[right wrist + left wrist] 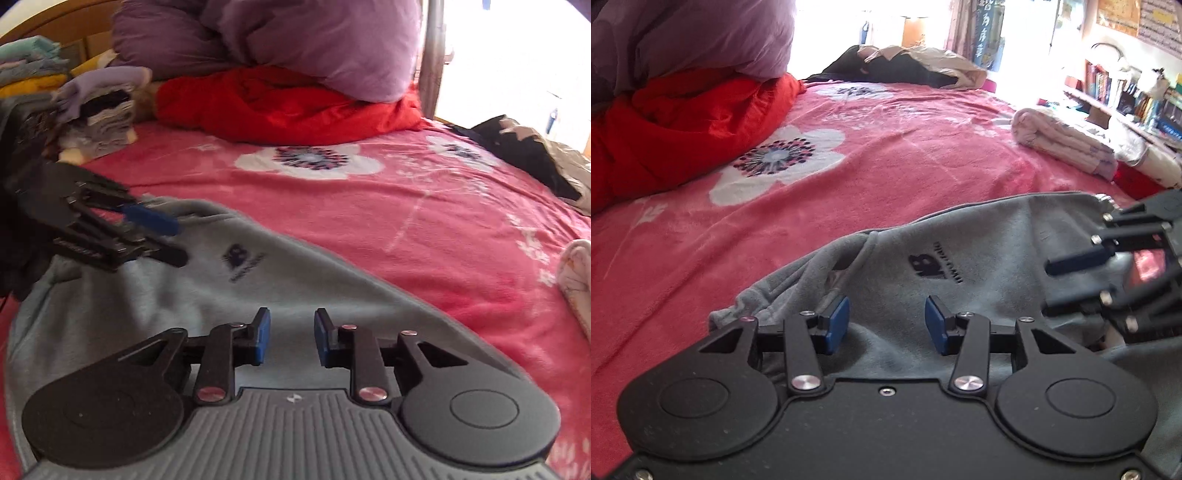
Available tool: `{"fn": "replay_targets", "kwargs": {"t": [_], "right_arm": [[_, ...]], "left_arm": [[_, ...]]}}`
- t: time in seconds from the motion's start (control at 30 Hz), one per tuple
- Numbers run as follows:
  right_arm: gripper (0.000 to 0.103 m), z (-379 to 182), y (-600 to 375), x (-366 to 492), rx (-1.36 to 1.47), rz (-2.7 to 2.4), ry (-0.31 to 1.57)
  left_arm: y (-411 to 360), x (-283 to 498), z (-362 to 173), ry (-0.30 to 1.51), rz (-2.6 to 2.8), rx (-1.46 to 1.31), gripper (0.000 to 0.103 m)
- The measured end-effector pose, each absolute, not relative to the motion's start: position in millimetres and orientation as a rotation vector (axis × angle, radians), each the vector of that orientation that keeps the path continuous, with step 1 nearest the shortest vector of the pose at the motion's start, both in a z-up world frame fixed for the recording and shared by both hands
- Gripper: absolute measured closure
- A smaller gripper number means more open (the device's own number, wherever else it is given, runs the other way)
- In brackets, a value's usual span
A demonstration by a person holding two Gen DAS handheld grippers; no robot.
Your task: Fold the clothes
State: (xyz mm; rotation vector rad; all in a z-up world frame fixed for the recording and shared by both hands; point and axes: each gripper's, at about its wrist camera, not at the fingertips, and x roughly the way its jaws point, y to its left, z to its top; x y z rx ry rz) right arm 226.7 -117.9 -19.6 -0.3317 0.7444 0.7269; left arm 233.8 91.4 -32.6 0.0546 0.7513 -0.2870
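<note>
Two grippers hovering over one grey fleece garment [979, 258], neither gripping anything. Left gripper [886, 321] standing part open, blue pads [836, 321] apart with only flat fleece showing between and beyond them – no fold pinched. Right gripper [291, 338] likewise part open, nothing between its pads; angling down toward the cloth's near edge, seemingly free to take a new hold. Pointing inward from opposite sides, each showing at the edge of the other's view – likely so that both can work the same piece.

Garment lying spread on the pink floral blanket [886, 147], dark printed logo [932, 267] facing up, far edge curving in a rounded line, probably a fold already made there; fold looking partly done, not finished.

Farther out: a red quilt [683, 122] under a purple pillow [314, 40] at the bed's head, a stack of folded clothes [99, 110] beside them – presumably finished pieces – and a rolled pale towel [1063, 144] well apart toward the bed's edge.
</note>
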Motion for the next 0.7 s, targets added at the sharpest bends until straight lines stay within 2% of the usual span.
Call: {"fn": "replay_targets", "kwargs": {"t": [0.07, 0.13, 0.2, 0.33, 0.47, 0.6, 0.7], "right_arm": [[0.068, -36.9, -97.0, 212.2, -0.449, 0.736, 0.764], [0.068, -46.8, -91.4, 191.6, -0.563, 0.702, 0.682], [0.068, -41.1, -92.5, 190.1, -0.561, 0.685, 0.682], [0.067, -23.3, -93.8, 189.4, -0.548, 0.684, 0.685], [0.067, -11.6, -97.7, 210.9, -0.488, 0.661, 0.674], [0.067, -33.7, -113.1, 277.1, -0.319, 0.588, 0.834], [0.068, -35.6, -130.6, 308.9, -0.177, 0.561, 0.863]], "left_arm": [[94.5, 238.1, -38.6, 0.762, -0.255, 0.055, 0.066], [95.7, 240.0, -39.8, 0.763, -0.242, 0.044, 0.068], [95.5, 239.0, -36.7, 0.765, -0.248, 0.045, 0.068], [100.8, 232.5, -19.8, 0.731, -0.283, 0.024, 0.062], [109.2, 236.1, -18.5, 0.73, -0.266, 0.002, 0.059], [111.9, 246.8, -36.6, 0.777, -0.232, 0.021, 0.059], [115.3, 250.8, -37.1, 0.777, -0.231, -0.001, 0.059]]}}
